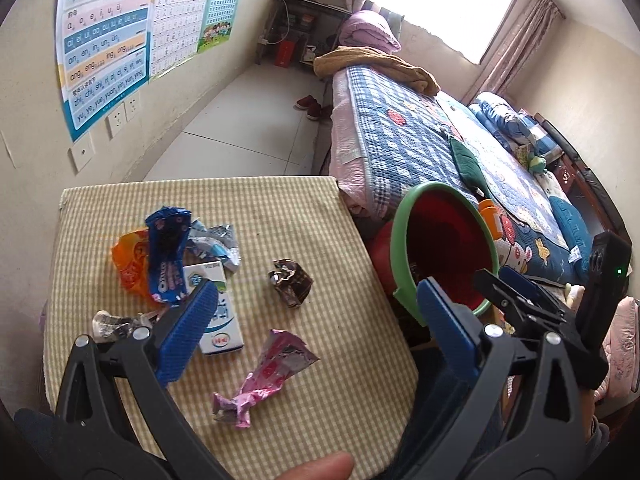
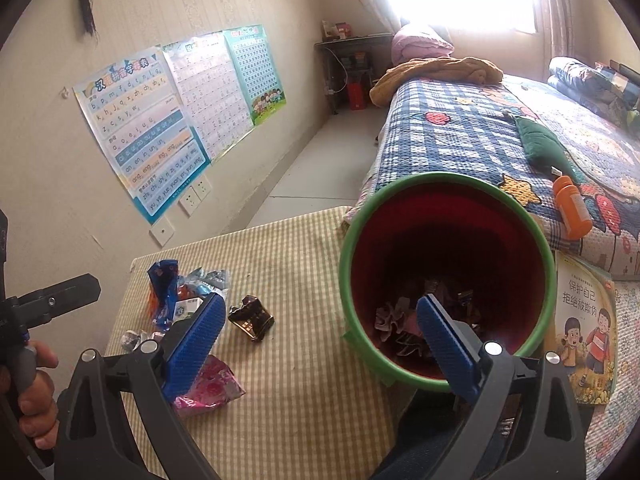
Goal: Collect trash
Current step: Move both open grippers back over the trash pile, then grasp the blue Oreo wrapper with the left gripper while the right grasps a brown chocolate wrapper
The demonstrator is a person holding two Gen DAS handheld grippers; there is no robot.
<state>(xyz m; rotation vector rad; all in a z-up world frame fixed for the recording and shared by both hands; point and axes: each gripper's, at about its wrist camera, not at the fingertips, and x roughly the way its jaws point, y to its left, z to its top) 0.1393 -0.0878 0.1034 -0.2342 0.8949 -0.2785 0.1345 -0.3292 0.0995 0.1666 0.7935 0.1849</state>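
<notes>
Wrappers lie on the checked tablecloth: a blue cookie wrapper, an orange wrapper, a white carton, a dark crumpled wrapper and a pink wrapper. My left gripper hangs open over them, holding nothing. A red bin with a green rim stands tilted at the table's right edge, with crumpled trash inside. My right gripper is open and empty, its right finger in front of the bin's mouth. The dark wrapper and pink wrapper lie near its left finger.
A bed with a blue checked quilt runs behind the bin, with an orange bottle and a green pouch on it. A picture book lies to the bin's right. Posters hang on the left wall.
</notes>
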